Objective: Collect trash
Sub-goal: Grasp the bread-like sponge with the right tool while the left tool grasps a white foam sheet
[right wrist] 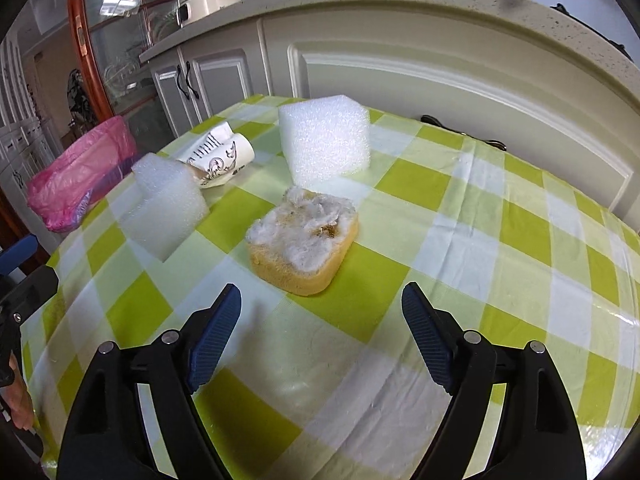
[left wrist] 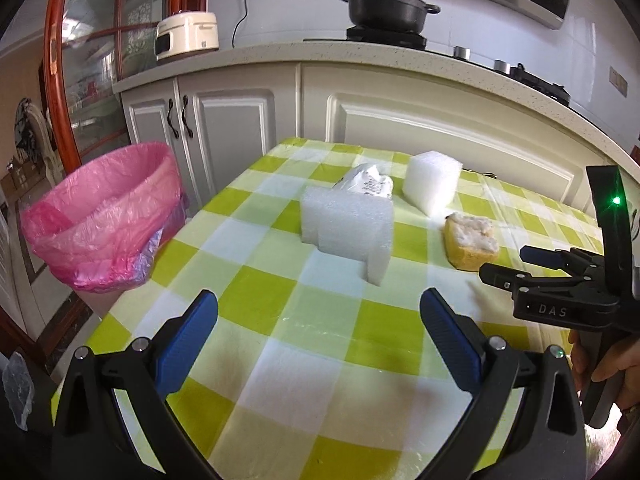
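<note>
left gripper (left wrist: 319, 316): black frame, ribbed blue fingers (left wrist: 188, 354), silver screws | right gripper (right wrist: 321, 312): same, "DAS" lettering

- The white letters "DAS" stand on the black body of the right gripper (left wrist: 508, 268), seen from the left wrist camera at the right edge of the frame; any letters beyond them are hidden.
- Dark printed lines and ornaments mark the crumpled paper cup (right wrist: 224, 154) lying on the checked tablecloth (right wrist: 460, 240), but no word on it can be made out in either view.
- Small marks on the front of the rice cooker (left wrist: 186, 36) are too small to read.
</note>
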Demonstrator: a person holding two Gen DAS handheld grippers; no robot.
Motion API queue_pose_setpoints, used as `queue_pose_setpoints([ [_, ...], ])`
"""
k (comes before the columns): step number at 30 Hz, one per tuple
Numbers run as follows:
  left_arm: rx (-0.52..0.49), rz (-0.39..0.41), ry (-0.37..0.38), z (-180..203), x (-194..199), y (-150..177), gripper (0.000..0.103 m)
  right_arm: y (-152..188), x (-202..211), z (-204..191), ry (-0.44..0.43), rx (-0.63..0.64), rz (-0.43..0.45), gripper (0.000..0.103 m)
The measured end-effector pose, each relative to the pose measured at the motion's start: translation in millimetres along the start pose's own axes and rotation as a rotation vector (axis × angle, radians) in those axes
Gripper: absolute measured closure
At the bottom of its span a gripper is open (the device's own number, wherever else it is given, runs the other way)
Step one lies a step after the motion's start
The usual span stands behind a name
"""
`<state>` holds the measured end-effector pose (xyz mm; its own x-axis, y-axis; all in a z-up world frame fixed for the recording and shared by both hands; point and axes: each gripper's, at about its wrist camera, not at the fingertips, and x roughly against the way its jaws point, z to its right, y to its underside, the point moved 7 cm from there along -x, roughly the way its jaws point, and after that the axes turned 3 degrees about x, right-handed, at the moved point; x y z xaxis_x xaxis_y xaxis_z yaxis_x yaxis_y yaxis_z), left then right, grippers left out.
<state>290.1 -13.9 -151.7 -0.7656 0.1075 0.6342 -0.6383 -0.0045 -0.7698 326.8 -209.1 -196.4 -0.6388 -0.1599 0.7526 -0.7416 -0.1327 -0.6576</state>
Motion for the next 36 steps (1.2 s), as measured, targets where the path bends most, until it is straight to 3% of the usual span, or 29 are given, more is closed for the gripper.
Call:
queue_pose_setpoints([
  [9, 0.05, -0.008, -0.019, -23.3, -13.7, -8.0, 0.005, -16.7, -25.4, -6.7, -0.007, 0.03, -0.044, 0.025],
  [15, 0.073, -0.017, -0.034, -34.2, -25.0, -18.5, 0.005, -21.0, -28.9, -2.4, -0.047, -0.027, -0.039, 0.025],
  [24, 0.06, -0.005, 0.003, -19.8, -37.6, -34.7, 0.005, -33.9, -37.1, -11.0, -0.043, 0.009, -0.045, 0.025],
  [31, 0.034, 0.0, 0.018, -1.7, -41.8, -37.8, 0.005, -31.1, -30.8, -6.3, -0.048, 0.056, -0.025, 0.051],
  [36, 0.032, -0.029, 0.028, 17.8, -55.6, -38.0, 0.005, -27.5, -16.9, 10.8, -0.035, 0.057, 0.0, 0.054],
])
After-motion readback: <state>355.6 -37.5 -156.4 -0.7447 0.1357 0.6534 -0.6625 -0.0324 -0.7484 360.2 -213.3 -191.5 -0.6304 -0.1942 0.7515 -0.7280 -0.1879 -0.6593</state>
